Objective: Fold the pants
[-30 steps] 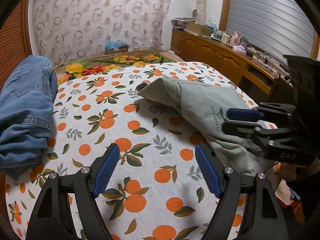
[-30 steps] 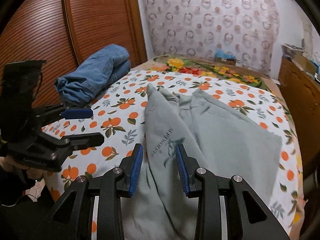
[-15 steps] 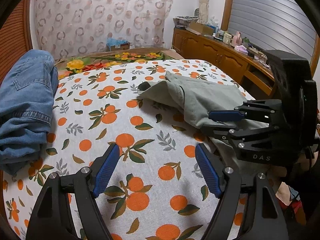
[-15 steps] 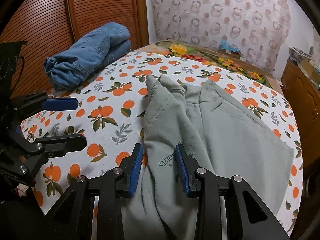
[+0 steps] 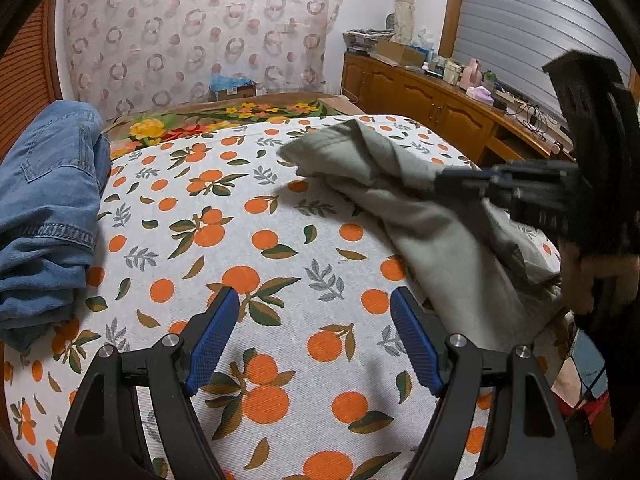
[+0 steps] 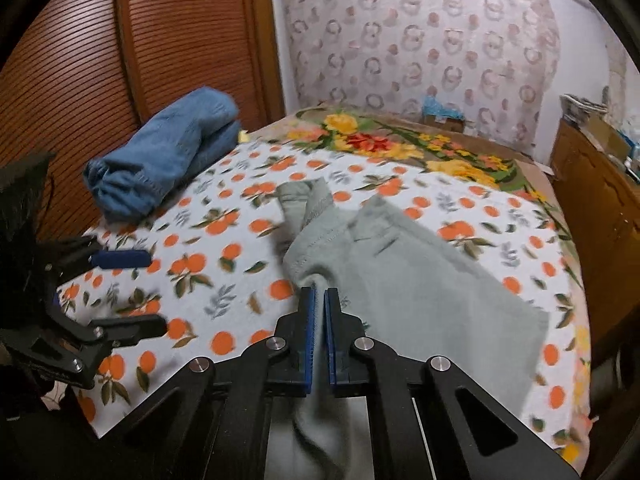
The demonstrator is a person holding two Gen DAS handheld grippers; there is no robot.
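Grey-green pants [image 6: 416,280] lie crumpled on the right half of the orange-print bed cover [image 6: 224,248]. My right gripper [image 6: 319,308] is shut on a fold of the pants near the bed's front edge, and the cloth hangs down between its jaws. In the left wrist view the pants [image 5: 424,216] lie at the right, with the right gripper [image 5: 444,184] pinching them. My left gripper [image 5: 314,340] is open and empty above the bare bed cover [image 5: 240,240], left of the pants. It also shows in the right wrist view [image 6: 124,292].
Folded blue jeans [image 5: 44,208] lie at the bed's left edge, also in the right wrist view [image 6: 168,152]. A wooden sliding door [image 6: 80,80] stands left of the bed. A wooden sideboard [image 5: 440,108] with clutter runs along the right. A floral blanket [image 6: 400,144] covers the far end.
My right gripper has shut on the pants' fold and lifted it slightly, dragging the cloth. My left gripper stays open and has shifted little.
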